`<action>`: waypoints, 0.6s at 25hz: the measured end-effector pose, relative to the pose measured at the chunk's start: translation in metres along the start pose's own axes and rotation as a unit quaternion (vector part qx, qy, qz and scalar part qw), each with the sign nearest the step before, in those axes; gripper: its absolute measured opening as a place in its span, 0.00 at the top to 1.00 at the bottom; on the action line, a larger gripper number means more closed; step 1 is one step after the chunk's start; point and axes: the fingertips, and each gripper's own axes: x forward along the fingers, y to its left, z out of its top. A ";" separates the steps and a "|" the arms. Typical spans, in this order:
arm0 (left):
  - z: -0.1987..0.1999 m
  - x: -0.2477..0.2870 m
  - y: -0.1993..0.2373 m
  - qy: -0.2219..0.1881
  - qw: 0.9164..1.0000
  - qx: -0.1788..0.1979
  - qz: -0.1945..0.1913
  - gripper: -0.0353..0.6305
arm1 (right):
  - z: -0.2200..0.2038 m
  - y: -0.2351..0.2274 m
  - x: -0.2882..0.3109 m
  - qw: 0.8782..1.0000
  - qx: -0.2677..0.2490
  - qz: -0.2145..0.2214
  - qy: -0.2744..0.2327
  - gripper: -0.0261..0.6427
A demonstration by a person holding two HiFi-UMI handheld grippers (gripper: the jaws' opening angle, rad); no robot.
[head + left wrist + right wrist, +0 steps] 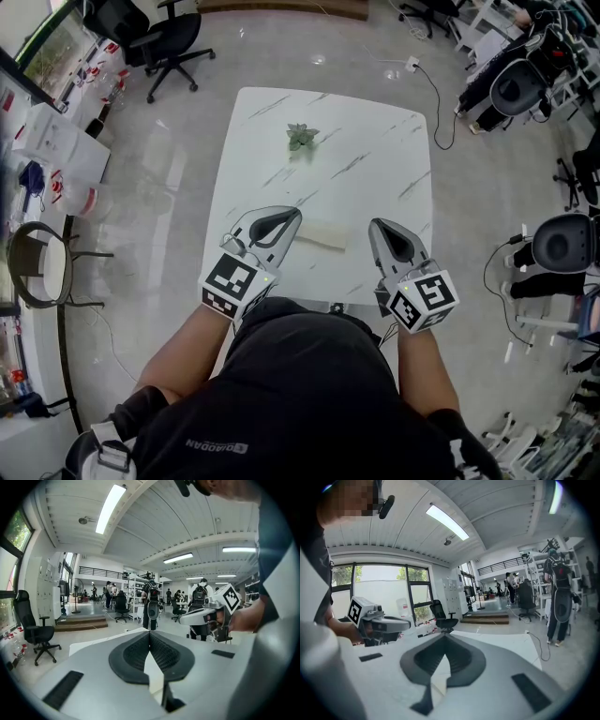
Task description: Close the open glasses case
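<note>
1. Setup: white marble-patterned rectangular surface (272,122). A person stands at its near edge with a gripper in each hand.
2. Left gripper (292,217): over the near part of the surface, jaws closed tip to tip, nothing between them.
3. Right gripper (376,226): level with the left gripper, jaws likewise pressed together and empty.
4. Pale cream, flat rectangular glasses case (321,233): lies on the surface between the two gripper tips, just beside the left one and apart from the right. Contact and lid position cannot be judged from above.
5. Small green leafy plant (302,137): on the far half of the surface, well apart from the case.
6. Black office chair (169,42): on the floor beyond the far left corner.
</note>
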 end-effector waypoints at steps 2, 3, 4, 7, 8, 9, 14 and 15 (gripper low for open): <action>0.001 -0.001 0.000 -0.001 1.000 0.002 0.000 0.94 | 0.000 0.000 0.000 1.000 -0.001 0.000 -0.001 0.96; 0.001 -0.001 -0.001 -0.001 1.000 0.003 0.000 0.94 | -0.001 0.000 0.000 1.000 -0.002 -0.001 -0.001 0.96; 0.001 0.000 -0.001 -0.001 1.000 0.003 0.000 0.94 | -0.001 0.000 0.000 1.000 -0.003 -0.001 -0.001 0.96; 0.001 0.001 -0.001 -0.001 1.000 0.003 0.000 0.94 | -0.003 -0.001 -0.001 1.000 -0.004 -0.001 0.001 0.96; 0.001 0.001 -0.002 -0.002 1.000 0.003 -0.001 0.94 | -0.003 -0.001 -0.001 1.000 -0.004 -0.001 0.002 0.96; 0.002 0.001 -0.002 -0.003 1.000 0.005 -0.001 0.94 | -0.003 -0.001 -0.001 1.000 -0.004 -0.001 0.002 0.96; 0.001 0.000 -0.004 0.000 1.000 0.008 -0.003 0.94 | -0.006 -0.001 -0.001 1.000 -0.006 0.000 0.006 0.96; 0.000 0.000 -0.004 0.001 1.000 0.008 -0.003 0.94 | -0.006 -0.001 -0.001 1.000 -0.006 0.000 0.006 0.96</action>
